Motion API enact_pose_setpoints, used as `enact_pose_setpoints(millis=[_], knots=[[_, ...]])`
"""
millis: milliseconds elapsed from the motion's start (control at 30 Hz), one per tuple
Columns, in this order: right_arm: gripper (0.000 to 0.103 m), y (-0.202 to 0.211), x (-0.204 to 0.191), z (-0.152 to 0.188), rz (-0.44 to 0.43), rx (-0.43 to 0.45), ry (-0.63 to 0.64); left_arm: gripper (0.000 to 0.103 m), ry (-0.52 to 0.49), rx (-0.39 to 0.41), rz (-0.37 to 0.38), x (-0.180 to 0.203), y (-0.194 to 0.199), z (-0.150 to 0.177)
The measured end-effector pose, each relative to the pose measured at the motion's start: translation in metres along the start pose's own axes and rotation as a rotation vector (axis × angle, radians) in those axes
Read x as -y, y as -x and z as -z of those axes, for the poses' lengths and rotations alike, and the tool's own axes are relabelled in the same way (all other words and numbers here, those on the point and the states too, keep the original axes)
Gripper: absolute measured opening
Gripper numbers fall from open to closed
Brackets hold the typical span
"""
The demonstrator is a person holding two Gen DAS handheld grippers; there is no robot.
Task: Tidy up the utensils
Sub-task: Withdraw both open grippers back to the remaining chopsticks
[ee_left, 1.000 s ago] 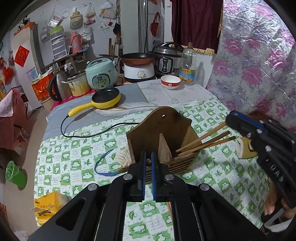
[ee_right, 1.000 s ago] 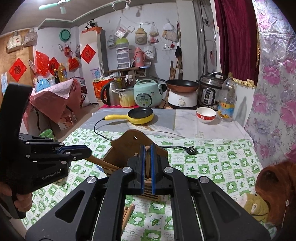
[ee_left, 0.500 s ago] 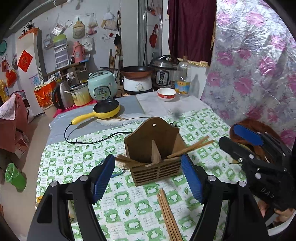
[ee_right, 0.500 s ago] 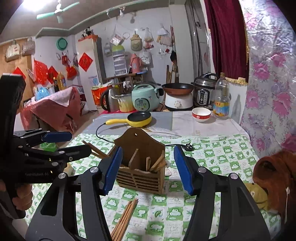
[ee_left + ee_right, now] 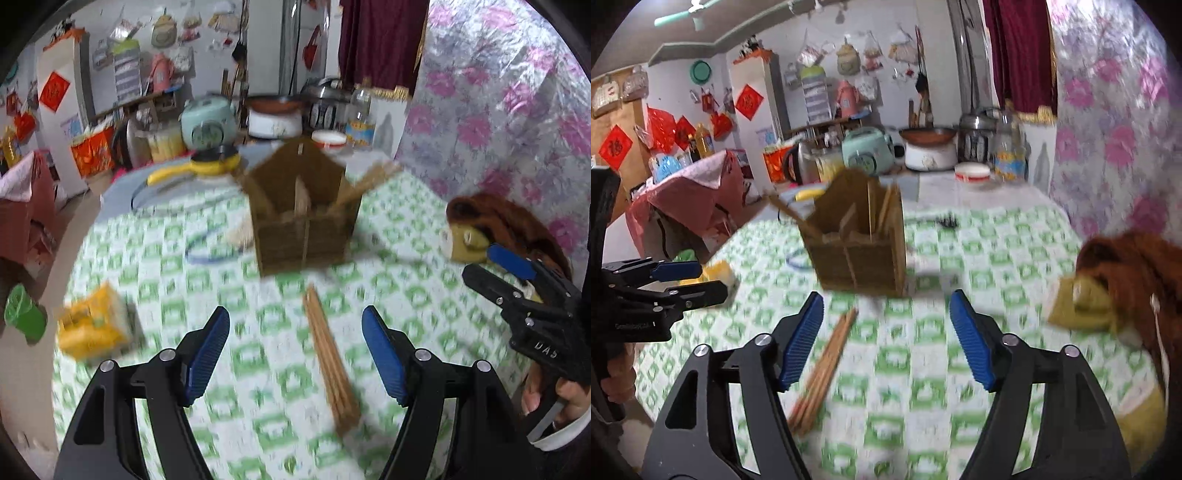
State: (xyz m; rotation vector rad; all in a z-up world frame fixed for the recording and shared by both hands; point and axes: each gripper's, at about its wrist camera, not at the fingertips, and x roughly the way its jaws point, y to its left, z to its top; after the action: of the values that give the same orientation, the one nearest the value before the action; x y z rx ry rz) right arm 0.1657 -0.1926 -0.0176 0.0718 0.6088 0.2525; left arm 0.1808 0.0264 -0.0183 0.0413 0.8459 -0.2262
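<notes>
A loose bundle of light wooden chopsticks (image 5: 328,354) lies on the green-checked counter (image 5: 399,258), near side of the brown wooden slatted utensil holder (image 5: 303,221) — probably waiting to be slotted in. Left gripper (image 5: 295,354) fingers stand wide apart, empty, straddling the bundle; right gripper (image 5: 886,339) fingers are opening — nothing between them.

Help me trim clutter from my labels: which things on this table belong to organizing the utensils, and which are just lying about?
Job:
- loose chopsticks
- wooden holder, some chopsticks already in it

Lying about:
- plush toy
- yellow box
- yellow pan
- blue band
- bowl
</notes>
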Motion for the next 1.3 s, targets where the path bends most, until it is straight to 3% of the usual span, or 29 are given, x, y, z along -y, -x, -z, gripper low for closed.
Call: enact_pose_setpoints(millis=[300, 433, 967, 1300], knots=[[0.092, -0.01, -0.004, 0.064, 0.023, -0.112, -0.024, 0.073, 0.046, -0.148, -0.043, -0.007, -0.039, 0.074], [0.093, -0.014, -0.01, 0.079, 0.032, -0.137, 0.005, 0.073, 0.049, -0.192, -0.038, -0.006, -0.05, 0.095], [0.094, -0.025, -0.007, 0.096, 0.012, -0.186, -0.022, 0.073, 0.033, -0.258, -0.001, 0.013, -0.071, 0.117], [0.094, -0.026, -0.006, 0.1, 0.004, -0.197, -0.032, 0.073, 0.014, -0.284, -0.039, 0.017, -0.087, 0.122]])
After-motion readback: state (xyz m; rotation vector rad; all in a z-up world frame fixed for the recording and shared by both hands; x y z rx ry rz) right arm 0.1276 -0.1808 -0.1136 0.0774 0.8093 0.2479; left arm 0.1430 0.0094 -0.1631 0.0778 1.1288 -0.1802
